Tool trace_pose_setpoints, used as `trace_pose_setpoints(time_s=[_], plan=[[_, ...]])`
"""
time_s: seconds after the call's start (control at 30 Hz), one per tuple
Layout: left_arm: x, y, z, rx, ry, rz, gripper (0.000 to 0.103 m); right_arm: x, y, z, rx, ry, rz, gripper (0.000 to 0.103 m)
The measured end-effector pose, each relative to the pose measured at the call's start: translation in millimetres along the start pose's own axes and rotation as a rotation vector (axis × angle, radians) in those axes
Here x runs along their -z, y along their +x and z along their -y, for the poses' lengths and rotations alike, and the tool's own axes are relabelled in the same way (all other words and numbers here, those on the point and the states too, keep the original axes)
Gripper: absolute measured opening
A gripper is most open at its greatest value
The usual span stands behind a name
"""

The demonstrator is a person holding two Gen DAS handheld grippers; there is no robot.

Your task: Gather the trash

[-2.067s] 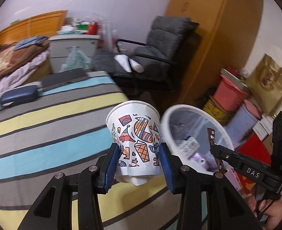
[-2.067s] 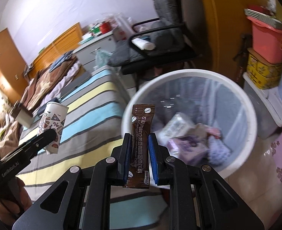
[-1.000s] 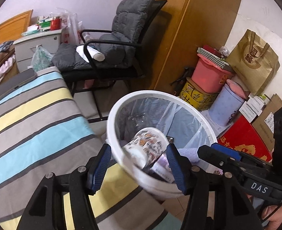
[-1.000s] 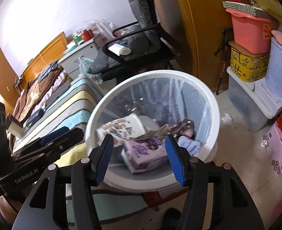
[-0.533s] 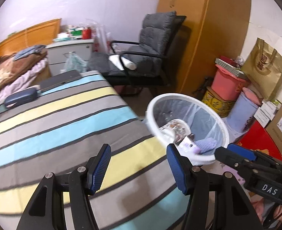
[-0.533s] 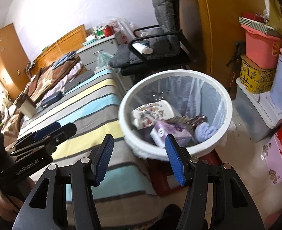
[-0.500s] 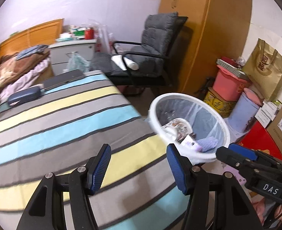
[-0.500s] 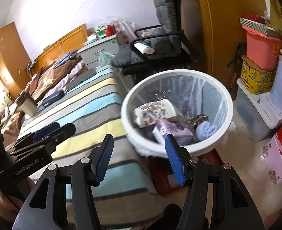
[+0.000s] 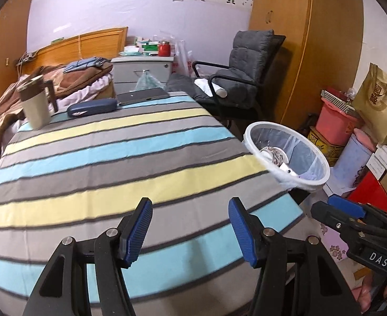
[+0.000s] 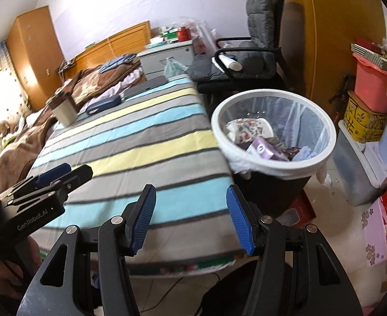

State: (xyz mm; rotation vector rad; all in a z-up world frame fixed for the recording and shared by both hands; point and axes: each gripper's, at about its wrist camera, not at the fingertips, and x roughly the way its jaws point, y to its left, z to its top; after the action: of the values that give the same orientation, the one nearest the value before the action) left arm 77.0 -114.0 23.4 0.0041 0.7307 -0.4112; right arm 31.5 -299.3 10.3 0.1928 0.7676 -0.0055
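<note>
A white-rimmed trash bin (image 10: pixel 322 158) with a clear liner stands on the floor at the right edge of the striped table (image 9: pixel 101 163). Inside it lie the patterned paper cup (image 10: pixel 248 129), a purple packet (image 10: pixel 266 151) and other wrappers. The same bin (image 9: pixel 319 181) shows at the right in the left wrist view, with the cup (image 9: pixel 276 155) in it. My left gripper (image 9: pixel 190 223) hangs open above the striped cloth with nothing between its blue pads. My right gripper (image 10: pixel 190 217) is open and empty too, over the table's near right corner, short of the bin.
At the table's far end stand a beige mug with a brown lid (image 9: pixel 35 105), a dark blue case (image 9: pixel 92 107) and a grey tablet (image 9: pixel 142 95). Beyond are a black chair (image 9: pixel 241 84), a bed, a nightstand and stacked boxes and tubs (image 10: pixel 370 100) by the wardrobe.
Both grippers have pulled back from over the bin toward the table; the bin now sits smaller and further right. The cup and brown sachet they held two seconds ago lie in the bin.
</note>
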Motion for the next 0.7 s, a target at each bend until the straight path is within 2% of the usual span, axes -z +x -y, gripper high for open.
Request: trace_pose_setpoints(time_s=[0.27,0.4,0.7], plan=[[28.5,-30.5,-17.0,-0.033,-0.029,0.005,0.06,22.1,-9.6,-15.3,-0.012,-0.035,-0.015,0.058],[40.1,-38.2,-19.1,-0.082,-0.023,-0.006,0.06,29.5,-13.5,-21.4,-0.015,-0.051,-0.017,0.058],[50.7,-44.8,-25.5,-0.078,-0.037,-0.014,0.06,37.2,-11.6,-24.2,-0.004,-0.045,-0.033,0.058]])
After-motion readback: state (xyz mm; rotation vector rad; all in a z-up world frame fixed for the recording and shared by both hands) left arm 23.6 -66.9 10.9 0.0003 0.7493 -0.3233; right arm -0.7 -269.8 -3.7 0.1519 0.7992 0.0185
